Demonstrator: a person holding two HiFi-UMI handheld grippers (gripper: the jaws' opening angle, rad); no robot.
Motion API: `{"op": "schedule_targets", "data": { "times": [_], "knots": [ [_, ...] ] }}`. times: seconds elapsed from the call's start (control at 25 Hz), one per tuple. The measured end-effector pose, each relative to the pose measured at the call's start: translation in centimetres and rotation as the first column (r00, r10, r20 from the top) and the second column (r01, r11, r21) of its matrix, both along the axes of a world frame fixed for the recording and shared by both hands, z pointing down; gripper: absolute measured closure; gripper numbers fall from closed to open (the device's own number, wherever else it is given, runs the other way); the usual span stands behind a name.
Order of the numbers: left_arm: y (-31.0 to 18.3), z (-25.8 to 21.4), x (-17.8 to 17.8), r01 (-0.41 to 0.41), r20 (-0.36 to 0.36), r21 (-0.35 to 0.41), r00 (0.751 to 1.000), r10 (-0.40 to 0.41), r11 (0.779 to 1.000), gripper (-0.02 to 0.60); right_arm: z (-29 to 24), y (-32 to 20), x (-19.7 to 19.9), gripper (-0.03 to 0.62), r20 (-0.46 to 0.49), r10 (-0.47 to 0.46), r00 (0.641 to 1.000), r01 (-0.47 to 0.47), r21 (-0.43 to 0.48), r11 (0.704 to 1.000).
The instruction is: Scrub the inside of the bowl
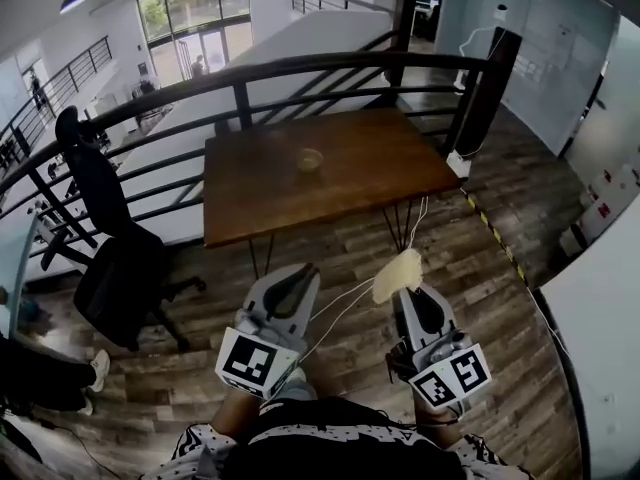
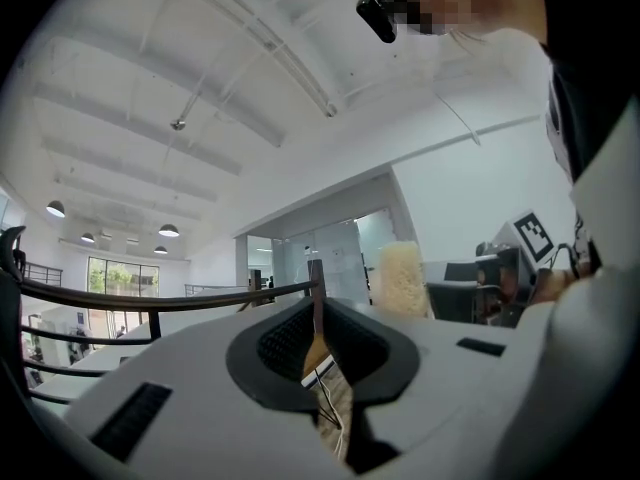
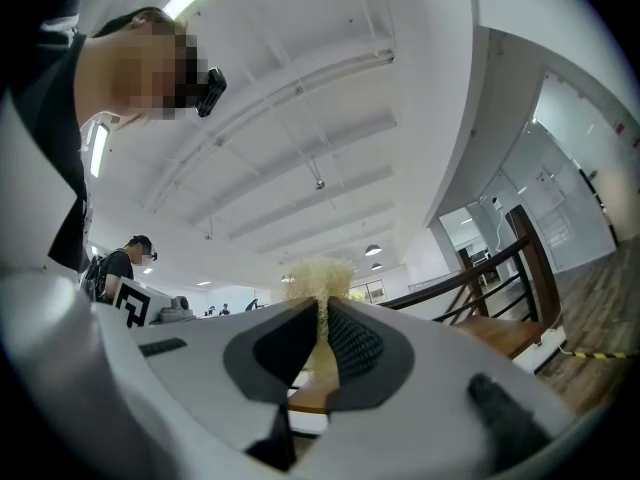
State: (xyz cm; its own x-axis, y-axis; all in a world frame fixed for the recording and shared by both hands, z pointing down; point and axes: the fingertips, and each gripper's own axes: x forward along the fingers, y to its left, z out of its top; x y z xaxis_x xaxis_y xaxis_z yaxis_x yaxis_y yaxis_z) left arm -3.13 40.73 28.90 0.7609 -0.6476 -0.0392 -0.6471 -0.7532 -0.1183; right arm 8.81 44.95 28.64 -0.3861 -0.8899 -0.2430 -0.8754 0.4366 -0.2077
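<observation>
A: Where is our bowl (image 1: 310, 160)?
B: Upper centre of the head view, on the wooden table (image 1: 390, 173), well apart from us.
A: And our grippers?
B: Lower centre. Our left gripper (image 1: 300, 276) is closed on nothing. Our right gripper (image 1: 408, 290) pinches a pale sponge (image 1: 397, 275).

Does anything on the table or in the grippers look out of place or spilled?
Nothing stands out. The bowl sits on the table, with no spill visible; the right gripper clamps a pale sponge.
</observation>
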Motion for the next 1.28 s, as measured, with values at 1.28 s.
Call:
{"op": "schedule_targets", "data": {
  "times": [1.28],
  "knots": [
    [-18.9, 2.4, -7.7, -0.052, -0.043, -0.073, 0.998, 0.049, 0.996, 0.565, 0.8, -16.3, -6.8, 0.554, -0.064, 0.123, 0.990, -0.127, -0.065, 0.990]
  ]
}}
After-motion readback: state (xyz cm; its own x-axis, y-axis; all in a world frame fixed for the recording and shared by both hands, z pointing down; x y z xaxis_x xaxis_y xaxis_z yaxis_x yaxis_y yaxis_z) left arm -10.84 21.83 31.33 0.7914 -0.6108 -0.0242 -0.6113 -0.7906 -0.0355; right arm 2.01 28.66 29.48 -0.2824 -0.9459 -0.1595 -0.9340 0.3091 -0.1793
